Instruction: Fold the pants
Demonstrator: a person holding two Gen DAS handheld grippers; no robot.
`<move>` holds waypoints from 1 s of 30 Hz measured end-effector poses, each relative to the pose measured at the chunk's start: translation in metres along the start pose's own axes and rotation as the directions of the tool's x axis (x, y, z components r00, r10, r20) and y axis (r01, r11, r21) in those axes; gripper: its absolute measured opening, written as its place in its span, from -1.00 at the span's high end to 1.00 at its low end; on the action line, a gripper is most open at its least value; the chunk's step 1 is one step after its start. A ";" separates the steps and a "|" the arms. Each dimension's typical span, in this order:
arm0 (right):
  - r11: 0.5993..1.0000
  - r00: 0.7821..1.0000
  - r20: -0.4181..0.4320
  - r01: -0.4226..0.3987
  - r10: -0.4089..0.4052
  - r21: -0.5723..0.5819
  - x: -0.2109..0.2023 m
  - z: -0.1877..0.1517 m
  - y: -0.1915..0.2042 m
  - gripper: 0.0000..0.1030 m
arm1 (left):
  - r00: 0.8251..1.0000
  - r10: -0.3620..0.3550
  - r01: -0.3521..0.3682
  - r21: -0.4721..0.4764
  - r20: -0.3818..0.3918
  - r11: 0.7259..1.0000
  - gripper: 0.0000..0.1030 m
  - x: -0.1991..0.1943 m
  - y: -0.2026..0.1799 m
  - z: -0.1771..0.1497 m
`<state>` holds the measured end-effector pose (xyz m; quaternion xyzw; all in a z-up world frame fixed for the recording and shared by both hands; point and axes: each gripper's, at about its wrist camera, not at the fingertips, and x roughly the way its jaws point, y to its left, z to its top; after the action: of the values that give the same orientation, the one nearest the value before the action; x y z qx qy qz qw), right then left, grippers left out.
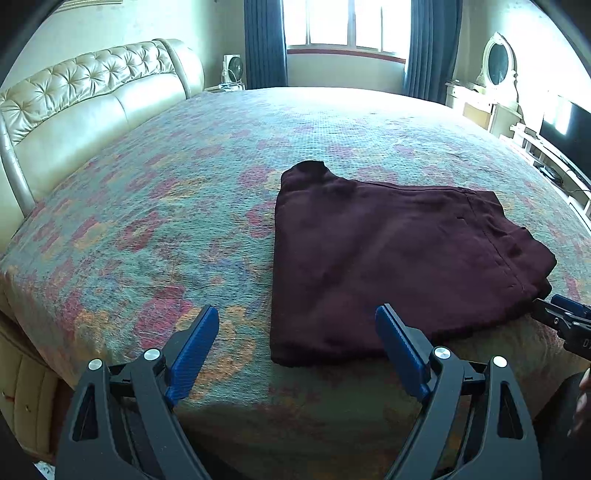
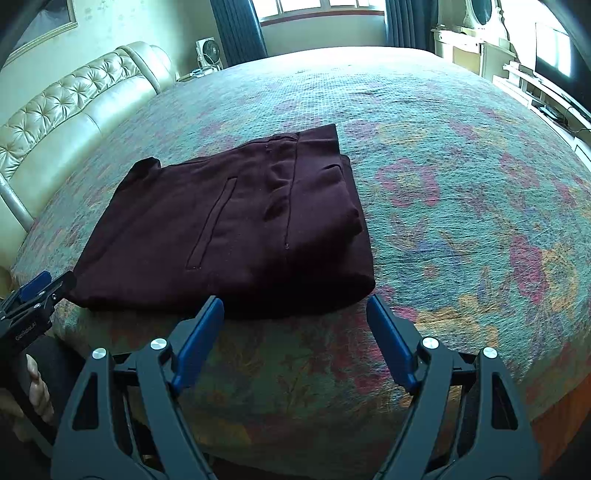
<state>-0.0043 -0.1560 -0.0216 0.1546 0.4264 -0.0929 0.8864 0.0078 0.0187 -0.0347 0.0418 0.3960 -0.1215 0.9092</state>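
Observation:
Dark maroon pants (image 1: 399, 258) lie folded into a compact rectangle on the flowered bedspread, near the bed's front edge; they also show in the right wrist view (image 2: 236, 229). My left gripper (image 1: 297, 314) is open and empty, hovering just short of the pants' near left corner. My right gripper (image 2: 295, 302) is open and empty, just in front of the pants' near right corner. The right gripper's tip shows at the left view's right edge (image 1: 561, 314), and the left gripper's tip shows at the right view's left edge (image 2: 40, 291).
The bed (image 1: 166, 206) has a cream tufted headboard (image 1: 74, 99) on the left. A window with blue curtains (image 1: 347, 26) is at the far side. A dressing table with an oval mirror (image 1: 496, 62) and a TV unit (image 1: 565, 136) stand on the right.

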 end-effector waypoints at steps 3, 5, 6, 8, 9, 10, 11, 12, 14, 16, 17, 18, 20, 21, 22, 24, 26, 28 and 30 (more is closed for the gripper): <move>1.000 1.000 0.001 -0.001 0.001 -0.004 0.000 0.000 0.001 -0.54 | 1.000 -0.003 0.003 -0.004 0.000 1.000 -0.66 -0.001 0.000 0.000; 1.000 1.000 0.001 -0.001 0.001 -0.006 0.000 0.000 0.002 -0.54 | 1.000 -0.005 0.005 -0.007 0.000 1.000 -0.66 -0.002 0.000 0.000; 1.000 1.000 0.002 -0.001 0.001 -0.006 0.000 0.000 0.002 -0.54 | 1.000 -0.004 0.004 -0.007 0.000 1.000 -0.66 -0.002 0.000 0.000; 1.000 1.000 0.001 -0.002 0.002 -0.007 0.000 0.000 0.002 -0.54 | 1.000 -0.004 0.004 -0.006 0.001 1.000 -0.66 -0.001 -0.001 0.000; 1.000 1.000 0.002 -0.001 0.001 -0.007 -0.001 0.000 0.003 -0.54 | 1.000 -0.005 0.005 -0.005 0.003 1.000 -0.66 -0.002 -0.001 0.000; 1.000 1.000 0.003 -0.001 0.001 -0.008 -0.001 0.000 0.003 -0.54 | 1.000 -0.005 0.005 -0.004 0.005 1.000 -0.66 -0.002 -0.001 0.001; 1.000 1.000 0.003 -0.002 0.002 -0.008 -0.001 0.000 0.003 -0.55 | 1.000 -0.004 0.004 -0.002 0.006 1.000 -0.66 -0.002 -0.001 0.001; 1.000 1.000 0.003 -0.002 0.002 -0.009 -0.001 0.000 0.003 -0.54 | 1.000 -0.005 0.005 -0.001 0.009 1.000 -0.66 -0.003 -0.002 0.001; 1.000 1.000 0.004 -0.002 0.002 -0.010 -0.001 0.000 0.003 -0.55 | 1.000 -0.005 0.005 0.000 0.013 1.000 -0.66 -0.003 -0.002 0.001; 1.000 1.000 0.004 -0.002 0.002 -0.010 -0.001 0.000 0.004 -0.55 | 1.000 -0.003 0.003 0.002 0.017 1.000 -0.66 -0.004 -0.003 0.001; 1.000 1.000 0.004 -0.002 0.002 -0.010 -0.001 0.000 0.004 -0.55 | 1.000 -0.003 0.003 0.003 0.021 1.000 -0.66 -0.005 -0.004 0.001; 1.000 1.000 0.004 -0.002 0.002 -0.011 -0.002 0.000 0.004 -0.54 | 1.000 0.000 0.000 0.004 0.024 1.000 -0.66 -0.006 -0.004 0.001; 1.000 1.000 0.005 -0.002 0.003 -0.012 -0.002 0.000 0.005 -0.55 | 0.999 0.007 -0.007 0.007 0.032 1.000 -0.66 -0.007 -0.004 0.001; 1.000 1.000 0.005 -0.003 0.003 -0.013 -0.002 0.000 0.005 -0.55 | 0.999 0.011 -0.011 0.008 0.033 1.000 -0.66 -0.008 -0.004 0.001; 1.000 1.000 0.005 -0.003 0.003 -0.014 -0.002 0.000 0.005 -0.54 | 0.999 0.018 -0.018 0.009 0.033 1.000 -0.66 -0.008 -0.004 0.001; 1.000 1.000 0.005 -0.003 0.003 -0.013 -0.002 0.000 0.006 -0.54 | 0.999 0.021 -0.021 0.003 0.026 1.000 -0.66 -0.006 -0.003 0.001; 1.000 1.000 0.005 -0.003 0.003 -0.014 -0.002 0.000 0.006 -0.54 | 1.000 0.022 -0.022 -0.008 0.018 1.000 -0.66 -0.005 -0.002 0.001; 1.000 1.000 0.005 -0.003 0.003 -0.016 -0.002 -0.001 0.006 -0.55 | 1.000 0.021 -0.020 -0.016 0.010 1.000 -0.66 -0.004 0.000 0.002; 1.000 1.000 0.004 -0.004 0.004 -0.019 -0.002 -0.001 0.007 -0.55 | 1.000 0.021 -0.021 -0.022 0.005 1.000 -0.66 -0.003 0.001 0.002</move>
<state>-0.0040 -0.1491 -0.0190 0.1470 0.4251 -0.0875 0.8888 0.0073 0.0197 -0.0310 0.0355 0.3945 -0.1078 0.9119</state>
